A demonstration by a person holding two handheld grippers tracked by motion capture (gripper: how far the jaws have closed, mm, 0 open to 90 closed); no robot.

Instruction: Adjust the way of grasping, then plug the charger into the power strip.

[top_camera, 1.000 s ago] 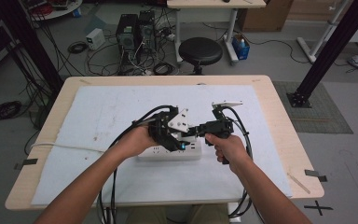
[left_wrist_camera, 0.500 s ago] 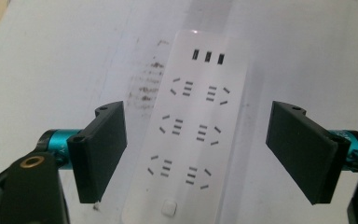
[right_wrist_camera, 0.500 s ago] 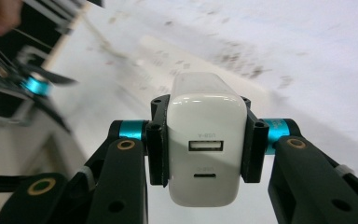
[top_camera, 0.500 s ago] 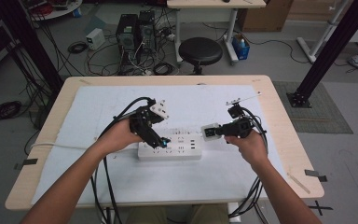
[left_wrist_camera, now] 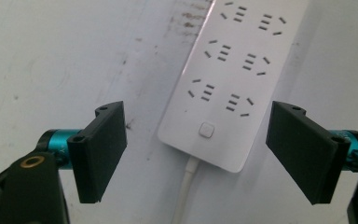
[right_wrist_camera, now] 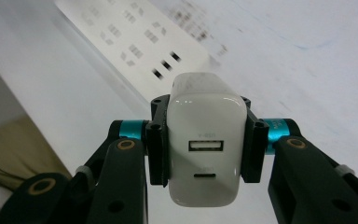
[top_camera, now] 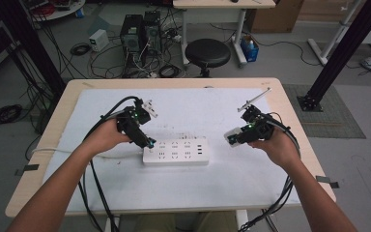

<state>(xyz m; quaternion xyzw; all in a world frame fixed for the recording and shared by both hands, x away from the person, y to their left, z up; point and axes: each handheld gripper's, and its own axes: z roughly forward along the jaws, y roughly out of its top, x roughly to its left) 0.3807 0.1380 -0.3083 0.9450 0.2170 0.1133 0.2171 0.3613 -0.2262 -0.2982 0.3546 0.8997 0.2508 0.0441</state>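
In the left gripper view, the power strip (left_wrist_camera: 233, 79) runs off the top edge, and its cord (left_wrist_camera: 185, 196) leaves at the bottom. In the right gripper view, the strip is blurred, its sockets smeared, and the lettering on the white charger (right_wrist_camera: 205, 154) is too faint to read; its prongs are hidden.

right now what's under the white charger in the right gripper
The charger, clamped by the right gripper, hangs over bare white table cover; the power strip lies off to one side. Its underside is hidden.
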